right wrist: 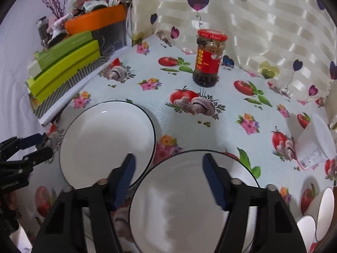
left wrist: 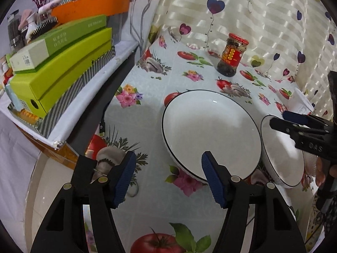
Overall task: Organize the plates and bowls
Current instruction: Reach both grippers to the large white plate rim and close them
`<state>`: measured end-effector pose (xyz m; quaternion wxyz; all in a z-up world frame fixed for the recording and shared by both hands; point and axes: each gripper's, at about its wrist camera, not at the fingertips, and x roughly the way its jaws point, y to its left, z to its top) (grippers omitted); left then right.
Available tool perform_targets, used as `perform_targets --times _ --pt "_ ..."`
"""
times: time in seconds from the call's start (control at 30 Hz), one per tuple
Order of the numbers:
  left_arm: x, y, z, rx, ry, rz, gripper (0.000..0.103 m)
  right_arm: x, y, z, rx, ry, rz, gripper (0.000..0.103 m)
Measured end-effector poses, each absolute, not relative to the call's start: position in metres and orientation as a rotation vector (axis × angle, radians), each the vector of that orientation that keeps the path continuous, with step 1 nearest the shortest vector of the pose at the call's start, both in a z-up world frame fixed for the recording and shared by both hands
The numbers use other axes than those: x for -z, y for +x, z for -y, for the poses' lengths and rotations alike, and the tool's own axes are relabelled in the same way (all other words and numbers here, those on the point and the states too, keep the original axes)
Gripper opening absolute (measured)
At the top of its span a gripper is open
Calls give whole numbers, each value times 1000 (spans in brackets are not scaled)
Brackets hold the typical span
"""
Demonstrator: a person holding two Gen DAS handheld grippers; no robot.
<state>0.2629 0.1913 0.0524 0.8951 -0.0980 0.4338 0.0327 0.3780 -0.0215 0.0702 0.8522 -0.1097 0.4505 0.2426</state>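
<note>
I see a red-lidded jar upright on the tabletop, near the curtain. At left, green boxes are stacked on a shelf, an orange tub and a hairbrush behind them. A white cup lies tipped at right.

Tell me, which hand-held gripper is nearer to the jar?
Probably right, though the margin is small. The right hand-held gripper hovers over the near bowl, facing the jar. The left hand-held gripper sits farther back beside the other bowl.
</note>
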Motion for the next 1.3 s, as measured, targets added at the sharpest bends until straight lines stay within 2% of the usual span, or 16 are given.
perform_targets --times 0.27,0.37,0.47,0.57,0.67,0.77,0.93,1.2,1.3 --pt "-47 272 -195 -77 -216 -912 65 -53 396 11 -574 -222 -983 58" --pt "-45 274 -196 -73 -215 -915 57 -50 398 7 -583 -232 -983 58" --pt "-42 275 -196 -70 -221 -923 55 -46 402 3 -574 -240 -993 56" --pt "-41 276 -195 -63 -224 -923 52 -43 405 1 -580 -237 -993 51" --pt "-39 278 -194 -65 -221 -934 41 -40 409 -1 -587 -238 -999 47" --pt "-35 278 -192 -61 -224 -944 34 -38 415 -1 -590 -215 -1006 39" --pt "-30 280 -190 -58 -223 -955 32 -32 420 -3 -605 -205 -1028 32" --pt "-28 283 -185 -52 -223 -957 22 -25 424 -6 -644 -182 -1049 12" --pt "-27 286 -184 -60 -226 -959 21 -25 423 -10 -649 -187 -1049 9"
